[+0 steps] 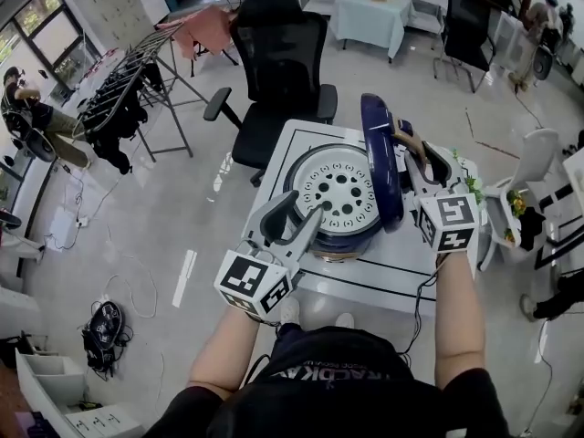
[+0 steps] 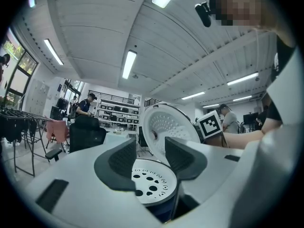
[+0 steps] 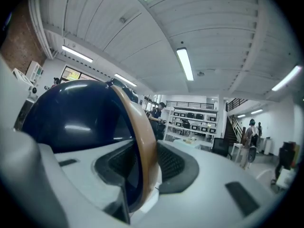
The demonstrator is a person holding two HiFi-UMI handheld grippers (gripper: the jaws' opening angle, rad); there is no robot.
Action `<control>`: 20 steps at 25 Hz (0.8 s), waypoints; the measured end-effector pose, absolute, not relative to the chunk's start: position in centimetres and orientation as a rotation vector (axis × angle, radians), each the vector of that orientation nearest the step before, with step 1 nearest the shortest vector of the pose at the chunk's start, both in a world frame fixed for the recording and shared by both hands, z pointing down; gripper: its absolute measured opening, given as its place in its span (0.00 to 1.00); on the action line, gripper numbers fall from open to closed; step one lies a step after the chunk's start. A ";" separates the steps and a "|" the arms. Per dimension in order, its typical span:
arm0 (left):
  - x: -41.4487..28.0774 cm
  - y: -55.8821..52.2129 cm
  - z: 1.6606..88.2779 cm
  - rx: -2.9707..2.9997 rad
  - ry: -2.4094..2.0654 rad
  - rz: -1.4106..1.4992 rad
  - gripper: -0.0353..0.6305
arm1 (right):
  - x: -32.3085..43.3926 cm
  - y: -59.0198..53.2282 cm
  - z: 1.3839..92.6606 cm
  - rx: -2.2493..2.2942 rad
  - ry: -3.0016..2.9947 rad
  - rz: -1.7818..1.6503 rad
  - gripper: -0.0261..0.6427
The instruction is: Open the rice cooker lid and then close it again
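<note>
The rice cooker (image 1: 339, 243) stands in the middle of the white surface (image 1: 388, 267), directly in front of the person, with its dark blue lid (image 1: 380, 158) raised and standing nearly upright on the right side of the body.

At the left, the left claw (image 1: 306, 210) hovers by the cooker's front-left rim. Its jaws are moderately apart and hold nothing. Only the perforated white plate (image 1: 339, 188) in the cooker's mouth shows beyond them. At the right, the right claw (image 3: 145, 163) is closed on the tan handle (image 3: 142, 137) of the lid, which has a pad against each side.

The main risk, as I judge it, comes on the closing swing. The handle is a thin, curved band, so if it slides out of the pads the lid could drop and slam. The left claw is close enough to the rim to be caught under the lid. Nothing braces the body either, so a sideways pull on the lid could shift or tip the cooker on the surface.

Only the head view shows both claws and how the lid stands over the cooker. Only the right gripper view shows the handle seated between the pads. The left gripper view alone shows the lid's pale, dimpled inner face, with the right claw's marker cube (image 2: 210, 123) beside it.
</note>
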State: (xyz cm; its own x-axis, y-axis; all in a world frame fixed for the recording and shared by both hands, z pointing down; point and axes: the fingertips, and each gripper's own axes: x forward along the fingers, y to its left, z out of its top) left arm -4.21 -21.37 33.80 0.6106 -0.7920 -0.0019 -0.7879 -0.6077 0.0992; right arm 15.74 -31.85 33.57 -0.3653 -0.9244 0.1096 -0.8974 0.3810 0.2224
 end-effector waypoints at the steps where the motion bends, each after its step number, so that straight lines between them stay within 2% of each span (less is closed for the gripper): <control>1: -4.5 -21.4 33.8 2.739 -1.348 -0.070 0.33 | 15.2 -31.8 33.6 1.619 -2.404 -0.208 0.23; 16: -9.8 -22.9 33.7 2.737 -1.315 -0.045 0.31 | 7.4 -32.1 35.0 1.472 -2.148 -0.428 0.24; 20: -11.1 -23.7 33.6 2.738 -1.331 -0.034 0.22 | 5.8 -32.0 35.7 1.440 -2.076 -0.483 0.25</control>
